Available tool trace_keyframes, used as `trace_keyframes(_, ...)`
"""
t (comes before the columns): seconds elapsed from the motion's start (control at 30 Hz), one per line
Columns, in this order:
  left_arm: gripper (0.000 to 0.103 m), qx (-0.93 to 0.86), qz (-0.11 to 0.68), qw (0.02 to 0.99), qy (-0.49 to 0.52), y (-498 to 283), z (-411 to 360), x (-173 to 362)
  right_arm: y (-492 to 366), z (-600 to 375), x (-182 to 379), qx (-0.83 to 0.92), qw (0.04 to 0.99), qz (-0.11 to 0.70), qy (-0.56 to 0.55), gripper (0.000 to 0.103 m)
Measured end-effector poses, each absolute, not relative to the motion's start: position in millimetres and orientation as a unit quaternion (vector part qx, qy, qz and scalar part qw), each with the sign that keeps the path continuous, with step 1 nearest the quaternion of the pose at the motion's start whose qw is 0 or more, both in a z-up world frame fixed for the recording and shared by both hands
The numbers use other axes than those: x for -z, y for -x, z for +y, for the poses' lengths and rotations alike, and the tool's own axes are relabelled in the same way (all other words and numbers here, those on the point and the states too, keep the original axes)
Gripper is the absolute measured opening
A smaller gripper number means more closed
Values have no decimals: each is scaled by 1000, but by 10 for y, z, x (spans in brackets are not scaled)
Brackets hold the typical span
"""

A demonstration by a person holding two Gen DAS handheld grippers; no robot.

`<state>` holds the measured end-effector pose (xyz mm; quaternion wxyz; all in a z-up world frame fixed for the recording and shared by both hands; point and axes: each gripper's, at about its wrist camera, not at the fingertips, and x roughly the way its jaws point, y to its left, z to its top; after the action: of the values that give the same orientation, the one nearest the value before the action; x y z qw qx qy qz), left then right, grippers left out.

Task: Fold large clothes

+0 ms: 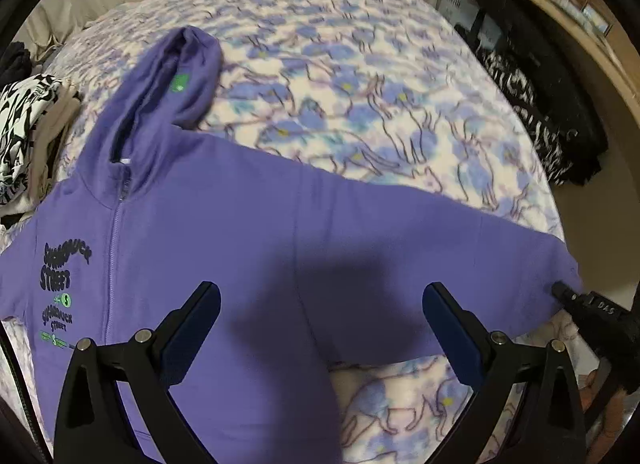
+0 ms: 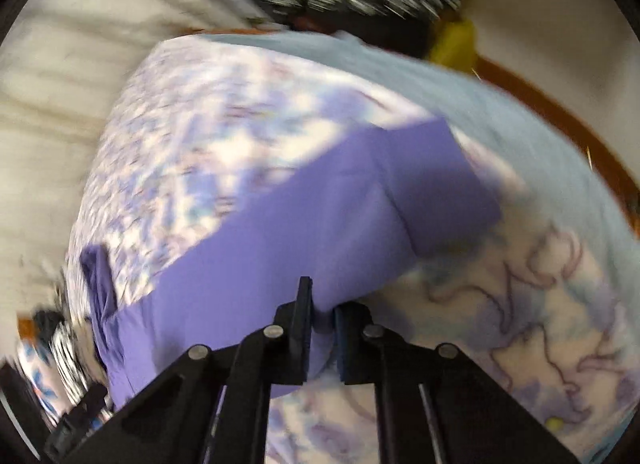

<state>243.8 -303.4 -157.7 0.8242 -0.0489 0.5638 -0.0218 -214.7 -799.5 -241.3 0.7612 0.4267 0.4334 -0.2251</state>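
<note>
Left wrist view: purple zip-front hooded sweatshirt point(image 1: 224, 232) spread face up on a fleece blanket printed with blue flowers and outlined cats point(image 1: 360, 76). Hood point(image 1: 168, 84) pointing away from the camera toward the far end of the bed, zipper running back toward the near edge, so the body's long axis lies near to far. One sleeve point(image 1: 460, 248) stretched out flat to the right, crosswise to the body, its cuff reaching the blanket's right edge. Black and green lettering point(image 1: 60, 284) on the chest panel at left. Left gripper point(image 1: 320, 312) hovering above the chest and underarm area, jaws wide apart, nothing between them, a shadow on the fabric below. Black tip of the right gripper point(image 1: 568, 296) at the cuff end. Black-and-white patterned clothes point(image 1: 24, 132) heaped at the left edge; dark patterned fabric point(image 1: 532, 112) beside the bed on the right.

Right wrist view, heavily blurred: right gripper point(image 2: 320, 328) with jaws closed on a fold of the sleeve point(image 2: 304, 232), near its lower edge. Sleeve running away up and to the right, cuff point(image 2: 448, 184) lying flat on the blanket point(image 2: 540, 304).
</note>
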Motion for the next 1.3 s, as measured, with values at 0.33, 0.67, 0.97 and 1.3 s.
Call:
trace_keyframes(0.33, 100, -54, 551, 829, 79, -1926, -1938, 1576, 1260, -6313, 1596, 62, 865, 438, -237, 9)
trace_keyframes(0.67, 100, -47, 590, 801, 87, -1644, -965, 1989, 761, -4731, 2529, 24, 817, 545, -184, 20)
trace_keyframes(0.97, 100, 44, 636, 747, 190, -1575, -900, 2413, 1151, -4681, 2519, 32, 812, 542, -215, 39)
trace_keyframes(1.3, 79, 101, 646, 713, 254, -1707, -1278, 2805, 1462, -4818, 2494, 40, 809, 537, -238, 39)
